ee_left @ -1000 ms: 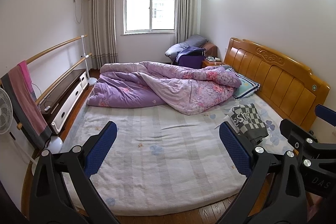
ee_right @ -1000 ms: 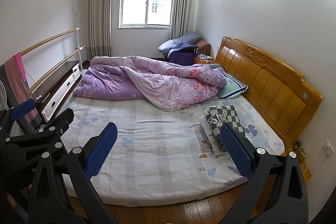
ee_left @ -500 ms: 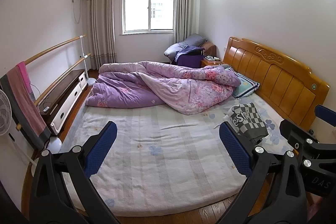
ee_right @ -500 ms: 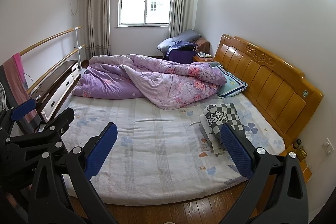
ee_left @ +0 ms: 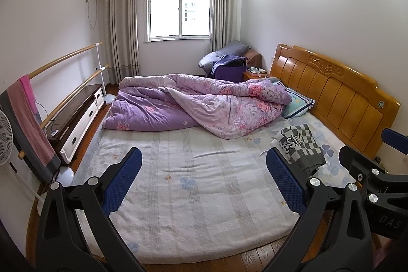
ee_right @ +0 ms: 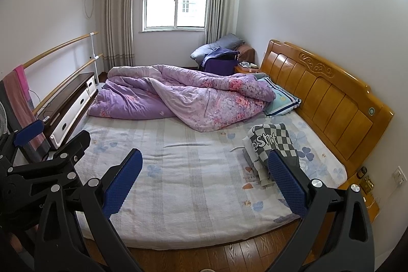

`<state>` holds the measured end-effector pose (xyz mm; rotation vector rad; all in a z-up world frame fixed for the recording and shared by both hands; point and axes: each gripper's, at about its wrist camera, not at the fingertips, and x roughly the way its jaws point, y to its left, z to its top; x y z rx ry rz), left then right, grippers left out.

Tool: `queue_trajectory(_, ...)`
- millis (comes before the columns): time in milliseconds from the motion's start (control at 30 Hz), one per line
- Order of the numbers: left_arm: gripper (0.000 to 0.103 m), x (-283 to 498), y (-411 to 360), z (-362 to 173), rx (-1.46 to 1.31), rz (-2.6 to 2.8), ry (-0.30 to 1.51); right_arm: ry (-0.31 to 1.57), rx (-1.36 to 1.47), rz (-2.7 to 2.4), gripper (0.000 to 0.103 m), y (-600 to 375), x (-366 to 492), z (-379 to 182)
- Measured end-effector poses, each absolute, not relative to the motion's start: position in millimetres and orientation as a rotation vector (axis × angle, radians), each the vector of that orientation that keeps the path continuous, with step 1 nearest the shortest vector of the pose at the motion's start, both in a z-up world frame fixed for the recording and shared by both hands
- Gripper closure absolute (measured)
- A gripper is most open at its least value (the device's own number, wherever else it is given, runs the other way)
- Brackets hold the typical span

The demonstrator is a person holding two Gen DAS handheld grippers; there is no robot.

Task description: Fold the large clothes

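Observation:
A folded grey-and-white checkered garment (ee_left: 302, 147) lies on a small stack of clothes on the bed's right side near the headboard; it also shows in the right wrist view (ee_right: 274, 142). My left gripper (ee_left: 204, 181) is open and empty, held above the foot of the bed. My right gripper (ee_right: 205, 182) is open and empty, level with it to the right. The right gripper's body shows at the right edge of the left wrist view (ee_left: 374, 170). The bed sheet (ee_left: 199, 170) is pale with flower prints.
A rumpled purple floral quilt (ee_left: 199, 103) covers the far half of the bed, with a pillow (ee_left: 298, 103) at the wooden headboard (ee_left: 339, 91). A low cabinet (ee_left: 76, 119), wooden rails with towels (ee_left: 28, 116) and a fan stand left. Wood floor lies below.
Both grippers have drifted slightly; the view shifts a little. Both stay open and empty. Nothing on the bed has moved.

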<state>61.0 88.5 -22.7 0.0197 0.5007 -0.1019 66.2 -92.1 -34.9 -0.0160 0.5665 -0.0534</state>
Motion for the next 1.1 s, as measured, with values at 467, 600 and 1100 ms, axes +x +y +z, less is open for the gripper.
queue_trajectory(467,0.005,63.5,89.6,-26.4,0.023,-0.101,0.501,0.573,-0.012,-0.053,0.008,-91.4,67.6,-36.9)
queue_trajectory(600,0.005,64.1,90.5,-28.9,0.023,-0.101,0.501,0.573,-0.013,-0.054,0.008,-90.4,68.3,-37.9)
queue_trajectory(1100,0.005,64.9,92.6,-30.0,0.024,-0.101,0.502,0.579,-0.016,-0.048,0.008,-89.7,73.4,-41.2)
